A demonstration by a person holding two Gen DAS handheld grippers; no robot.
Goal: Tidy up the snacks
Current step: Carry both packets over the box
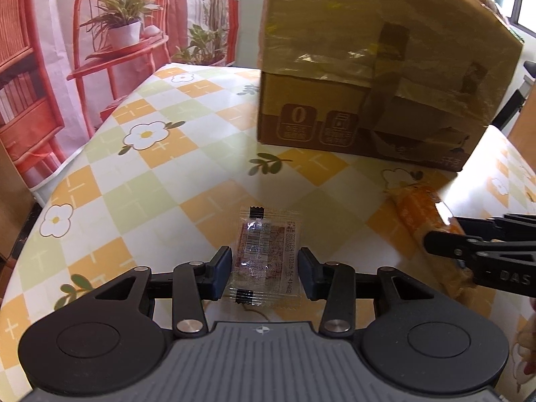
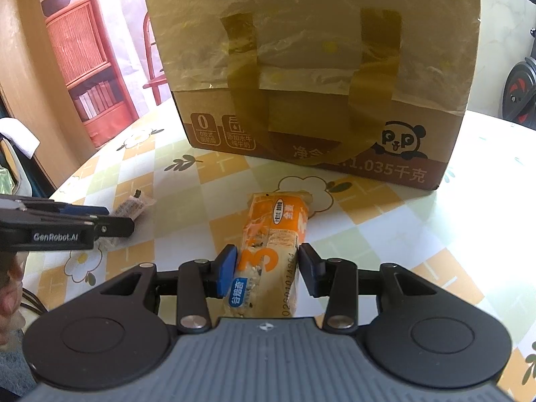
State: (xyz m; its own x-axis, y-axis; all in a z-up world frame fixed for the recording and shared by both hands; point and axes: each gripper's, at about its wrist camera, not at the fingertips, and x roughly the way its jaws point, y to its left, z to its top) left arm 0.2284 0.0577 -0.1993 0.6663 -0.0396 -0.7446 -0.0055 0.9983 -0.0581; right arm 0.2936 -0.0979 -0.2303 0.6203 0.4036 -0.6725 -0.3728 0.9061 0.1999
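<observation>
A small clear snack packet with a printed label lies on the checked flower tablecloth. My left gripper straddles it, both pads touching its side edges. In the right wrist view, my right gripper is shut on an orange wrapped snack bar that points toward the box. A large taped cardboard box with a panda print stands just behind both snacks. The left gripper and its packet show at the left of that view. The right gripper and the orange bar show at the right of the left wrist view.
The cardboard box fills the far side of the table. The table's rounded edge curves along the left, with a printed backdrop of a red chair and plants beyond it. A black wheeled object stands past the table's right side.
</observation>
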